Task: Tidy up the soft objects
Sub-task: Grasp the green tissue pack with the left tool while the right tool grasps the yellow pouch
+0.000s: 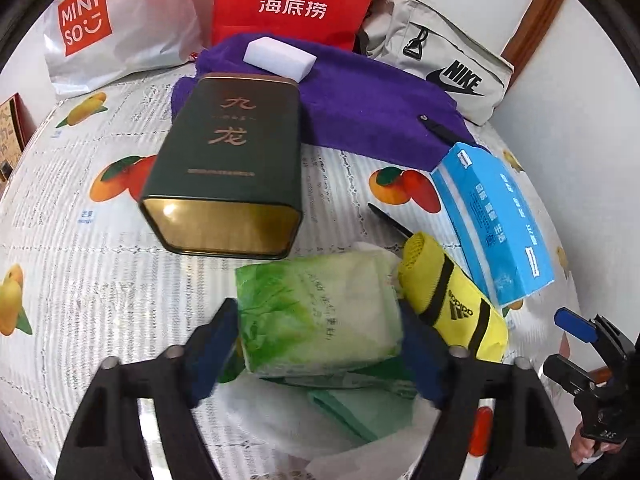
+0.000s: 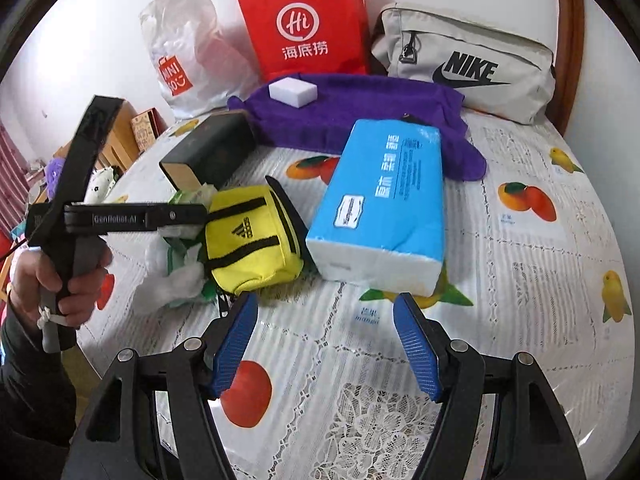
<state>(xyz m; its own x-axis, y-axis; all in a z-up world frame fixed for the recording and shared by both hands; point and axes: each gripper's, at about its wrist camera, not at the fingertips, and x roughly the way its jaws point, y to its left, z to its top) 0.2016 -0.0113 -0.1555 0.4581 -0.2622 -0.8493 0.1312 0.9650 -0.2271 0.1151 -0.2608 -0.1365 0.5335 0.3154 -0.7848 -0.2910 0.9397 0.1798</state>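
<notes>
Green-white soft plastic tissue pack: between left gripper pads, apparently pinched.
Right gripper: jaws apart, empty; blue tissue pack at 12.
Risk: slippery wrap may slide out.

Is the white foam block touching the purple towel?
Touching. In the right wrist view the white foam block sits flat on the purple towel, no gap beneath it.
</notes>
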